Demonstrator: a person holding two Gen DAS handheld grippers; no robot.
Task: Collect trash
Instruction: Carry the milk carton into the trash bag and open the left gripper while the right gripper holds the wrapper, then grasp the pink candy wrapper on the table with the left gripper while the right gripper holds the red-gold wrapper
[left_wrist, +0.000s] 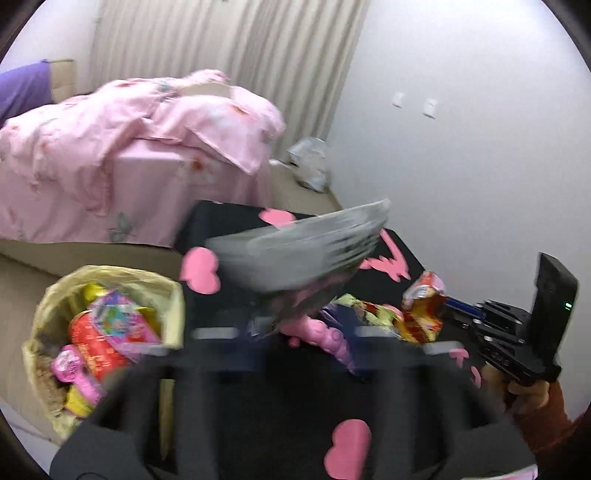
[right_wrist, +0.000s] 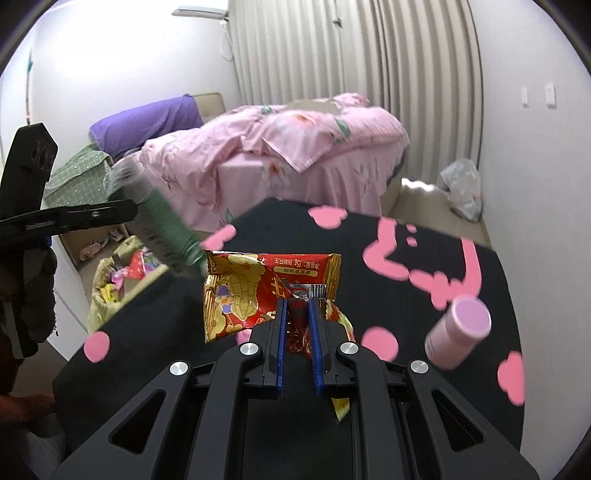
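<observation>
My left gripper (left_wrist: 291, 328) is blurred by motion; a grey-green plastic bottle (left_wrist: 303, 251) lies across its fingertips above the black table, and it shows in the right wrist view (right_wrist: 162, 229) beside the left gripper (right_wrist: 110, 212). The bin with a yellow liner (left_wrist: 110, 280) stands left of the table, holding several wrappers. My right gripper (right_wrist: 297, 302) is shut on a red and gold peanut snack wrapper (right_wrist: 240, 291) above the table; the wrapper also shows in the left wrist view (left_wrist: 424, 302). A pink bottle (right_wrist: 458, 332) lies on the table at the right.
The black table with pink shapes (right_wrist: 369, 229) fills the foreground. A bed with pink bedding (right_wrist: 295, 147) stands behind it. A crumpled clear bag (right_wrist: 461, 188) lies on the floor by the wall. More wrappers (left_wrist: 369, 310) lie on the table.
</observation>
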